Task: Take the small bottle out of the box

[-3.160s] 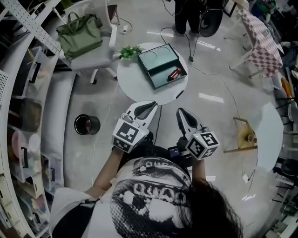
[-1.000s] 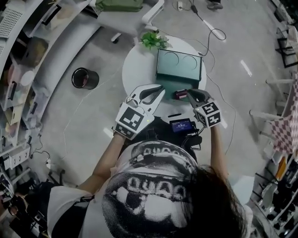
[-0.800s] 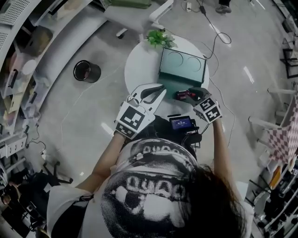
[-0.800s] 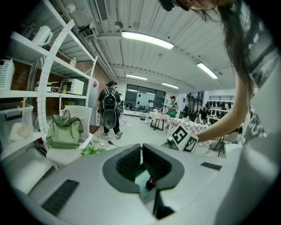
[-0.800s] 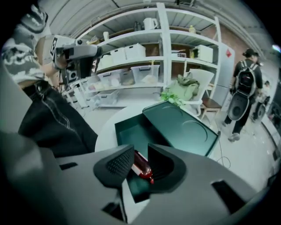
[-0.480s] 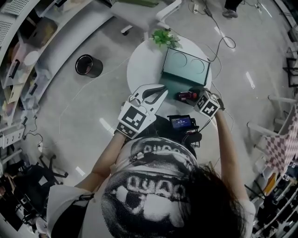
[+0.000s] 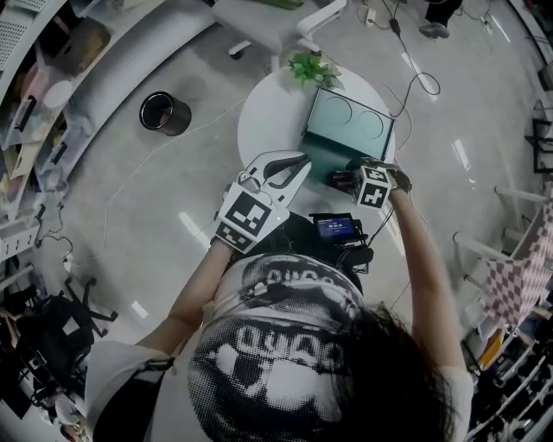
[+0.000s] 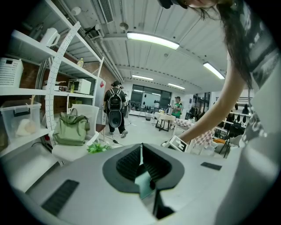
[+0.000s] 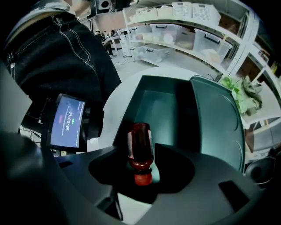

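The small red bottle (image 9: 140, 147) lies on its side in the open dark-green box (image 9: 219, 110), its red cap toward my right gripper (image 9: 139, 163). That gripper's jaws are opening, with the bottle between them and a gap on each side. In the head view the right gripper (image 7: 352, 178) reaches into the box (image 7: 350, 125) at the bottle (image 7: 339, 179) on the round white table (image 7: 272, 116). My left gripper (image 7: 298, 160) hovers at the table's near edge, left of the box, jaws shut on nothing. The left gripper (image 8: 141, 151) points level across the room.
A small green plant (image 7: 313, 69) stands on the table behind the box lid. A lit screen device (image 7: 333, 226) sits at the person's waist. A black bin (image 7: 164, 112), a white chair (image 7: 276, 17) and cables are on the floor; shelves line the left.
My right gripper has moved forward and left to the box, come down around the bottle, and its jaws have spread. The left gripper has stayed where it was.
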`<state>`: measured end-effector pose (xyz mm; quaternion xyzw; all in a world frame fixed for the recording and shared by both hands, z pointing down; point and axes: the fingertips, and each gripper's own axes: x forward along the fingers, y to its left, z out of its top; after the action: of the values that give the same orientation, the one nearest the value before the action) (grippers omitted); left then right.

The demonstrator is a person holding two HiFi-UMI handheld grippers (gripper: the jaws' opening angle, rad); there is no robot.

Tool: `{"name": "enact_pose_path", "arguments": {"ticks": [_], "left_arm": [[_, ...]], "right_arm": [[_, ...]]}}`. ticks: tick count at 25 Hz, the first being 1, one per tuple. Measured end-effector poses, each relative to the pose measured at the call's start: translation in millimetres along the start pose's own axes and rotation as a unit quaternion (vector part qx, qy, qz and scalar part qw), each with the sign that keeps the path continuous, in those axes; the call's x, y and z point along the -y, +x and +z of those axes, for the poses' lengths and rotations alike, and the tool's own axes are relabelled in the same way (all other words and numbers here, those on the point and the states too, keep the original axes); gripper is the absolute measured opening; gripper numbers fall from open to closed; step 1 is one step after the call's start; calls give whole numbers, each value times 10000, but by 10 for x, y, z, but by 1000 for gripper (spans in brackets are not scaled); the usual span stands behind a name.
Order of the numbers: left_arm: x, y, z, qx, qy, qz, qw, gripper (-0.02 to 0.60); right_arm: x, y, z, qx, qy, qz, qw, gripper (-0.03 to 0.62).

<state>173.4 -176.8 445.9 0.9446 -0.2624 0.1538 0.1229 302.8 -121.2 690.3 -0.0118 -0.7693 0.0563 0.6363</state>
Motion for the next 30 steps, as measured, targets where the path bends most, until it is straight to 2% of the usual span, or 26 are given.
{"name": "enact_pose_path", "arguments": {"ticks": [4,10,15,21,26,30], "left_arm": [[-72,-47,-33,3,-59,110,9999,21],[-177,-106,-63,10,-146,254,9996,21],[-241,-111,-61,39,-147,317,9994,21],[-288,-140,-52,44,-119,382,9992,21],[-300,-206,-88,-35,-116,401,9991,21],[-274,-244,-141,-113,-149,377,9991,21]], "right_arm": [[6,105,10,-20,105,117,9999,198],[26,148,9,87,762,391,9963,206],[61,202,15,-44,1067,304,9938,221],[75,209,19,-4,1144,150,9933,219],[126,103,110,424,1645,-56,9854,219],[148,-91,263,943,2177,-317,9709,219]]}}
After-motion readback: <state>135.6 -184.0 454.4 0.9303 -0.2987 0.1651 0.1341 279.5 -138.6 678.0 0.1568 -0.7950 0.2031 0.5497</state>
